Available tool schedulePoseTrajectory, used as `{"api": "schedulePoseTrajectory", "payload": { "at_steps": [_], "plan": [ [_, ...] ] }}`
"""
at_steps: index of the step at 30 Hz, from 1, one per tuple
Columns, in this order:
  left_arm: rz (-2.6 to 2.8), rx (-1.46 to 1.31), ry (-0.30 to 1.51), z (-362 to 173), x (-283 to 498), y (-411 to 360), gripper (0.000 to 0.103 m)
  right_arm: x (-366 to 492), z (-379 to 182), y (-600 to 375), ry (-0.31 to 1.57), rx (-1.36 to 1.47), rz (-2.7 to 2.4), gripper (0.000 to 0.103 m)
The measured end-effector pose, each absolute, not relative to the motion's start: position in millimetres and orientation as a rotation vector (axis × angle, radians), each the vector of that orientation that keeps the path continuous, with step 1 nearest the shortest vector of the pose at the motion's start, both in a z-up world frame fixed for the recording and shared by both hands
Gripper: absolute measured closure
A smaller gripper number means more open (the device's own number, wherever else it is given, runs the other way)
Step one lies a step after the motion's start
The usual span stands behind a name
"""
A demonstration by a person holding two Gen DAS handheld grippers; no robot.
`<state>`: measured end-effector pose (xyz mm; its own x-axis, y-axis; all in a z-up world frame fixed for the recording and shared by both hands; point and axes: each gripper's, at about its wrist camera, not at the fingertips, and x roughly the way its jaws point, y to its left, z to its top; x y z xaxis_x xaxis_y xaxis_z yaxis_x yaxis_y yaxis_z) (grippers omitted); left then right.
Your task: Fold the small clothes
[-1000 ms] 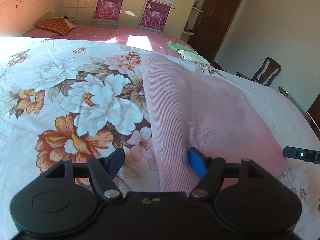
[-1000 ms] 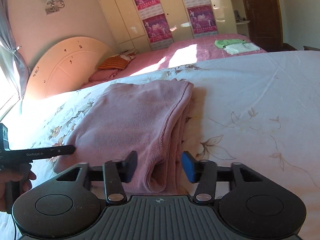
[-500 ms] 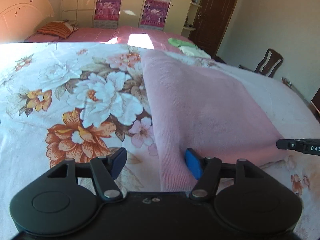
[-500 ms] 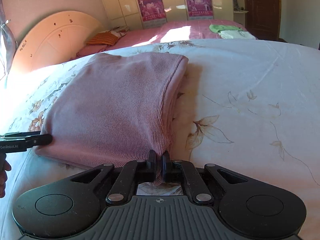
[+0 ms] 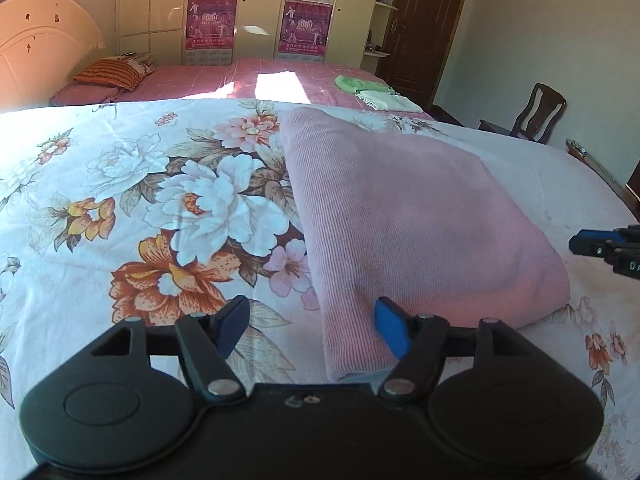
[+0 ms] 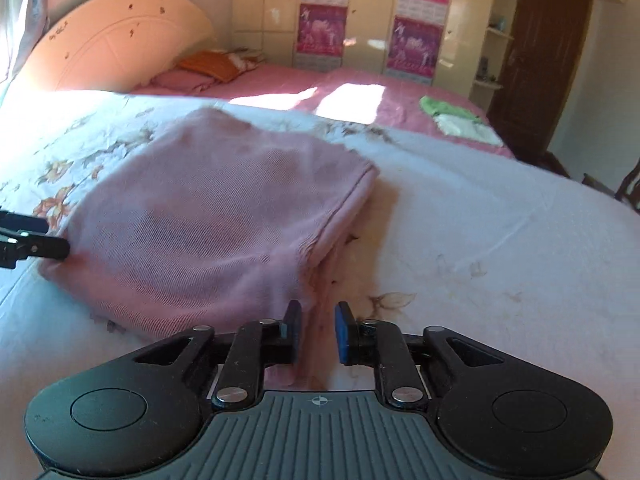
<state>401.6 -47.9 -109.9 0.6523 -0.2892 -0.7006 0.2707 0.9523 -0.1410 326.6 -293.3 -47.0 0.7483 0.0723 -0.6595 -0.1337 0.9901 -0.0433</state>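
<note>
A folded pink knit garment (image 5: 400,216) lies flat on the floral bedsheet (image 5: 132,216). My left gripper (image 5: 312,326) is open, its jaws wide apart around the garment's near left corner, low over the sheet. In the right wrist view the garment (image 6: 208,216) lies ahead and to the left. My right gripper (image 6: 317,332) is open with a narrow gap, and the garment's near right corner sits between and just under the jaws. The right gripper's tip shows in the left wrist view (image 5: 600,246), and the left gripper's tip shows in the right wrist view (image 6: 36,246).
A second bed with a pink cover (image 5: 248,76) stands behind, carrying green and white folded cloths (image 5: 372,92) and an orange striped pillow (image 5: 108,74). A wooden chair (image 5: 536,114) and a dark door (image 5: 424,24) are at the right. Wardrobes (image 5: 248,4) line the back wall.
My right gripper, shut on the garment's near corner half a second ago, has opened a little and shifted. The garment has settled on the bed. The left gripper stays open at its corner.
</note>
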Motion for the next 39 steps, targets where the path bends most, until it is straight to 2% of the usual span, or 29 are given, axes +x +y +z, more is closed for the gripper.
{"api": "schedulePoseTrajectory", "payload": {
  "at_steps": [4, 7, 8, 9, 10, 11, 14, 18, 20, 21, 22, 23, 32, 37, 39],
  "plan": [
    [-0.305, -0.041, 0.813, -115, 409, -49, 0.035, 327, -30, -282, 0.632, -0.067, 0.207, 0.085],
    [-0.298, -0.024, 0.845, -123, 415, -59, 0.034, 349, -59, -268, 0.723, -0.101, 0.247, 0.085],
    [-0.295, -0.021, 0.854, -124, 416, -61, 0.033, 362, -80, -267, 0.823, -0.127, 0.212, 0.085],
    [-0.297, -0.027, 0.849, -122, 415, -61, 0.035, 364, -90, -274, 0.827, -0.124, 0.186, 0.082],
    [-0.302, -0.029, 0.833, -118, 414, -61, 0.035, 364, -87, -281, 0.833, -0.078, 0.175, 0.072],
    [-0.309, -0.031, 0.814, -114, 413, -61, 0.034, 364, -80, -289, 0.837, -0.024, 0.17, 0.072],
    [-0.32, -0.048, 0.782, -107, 420, -63, 0.025, 361, -62, -305, 0.77, 0.066, 0.161, 0.072],
    [-0.334, -0.035, 0.803, -108, 442, -79, 0.017, 384, -67, -340, 0.832, 0.32, 0.194, 0.071],
    [-0.336, -0.022, 0.816, -110, 451, -85, 0.015, 394, -73, -359, 0.862, 0.458, 0.215, 0.067],
    [-0.341, -0.017, 0.822, -111, 455, -88, 0.015, 399, -75, -367, 0.868, 0.495, 0.213, 0.052],
    [-0.346, -0.015, 0.826, -111, 458, -89, 0.014, 401, -76, -371, 0.869, 0.515, 0.212, 0.029],
    [-0.351, -0.015, 0.827, -112, 460, -91, 0.013, 402, -76, -377, 0.866, 0.529, 0.214, 0.023],
    [-0.408, -0.111, 0.867, -122, 484, -88, 0.011, 421, -86, -391, 0.905, 0.561, 0.355, 0.022],
    [-0.485, -0.312, 0.933, -136, 504, -69, 0.024, 434, -89, -380, 0.926, 0.495, 0.414, 0.022],
    [-0.51, -0.344, 0.945, -140, 510, -66, 0.025, 440, -93, -377, 0.927, 0.473, 0.455, 0.022]
  ]
}}
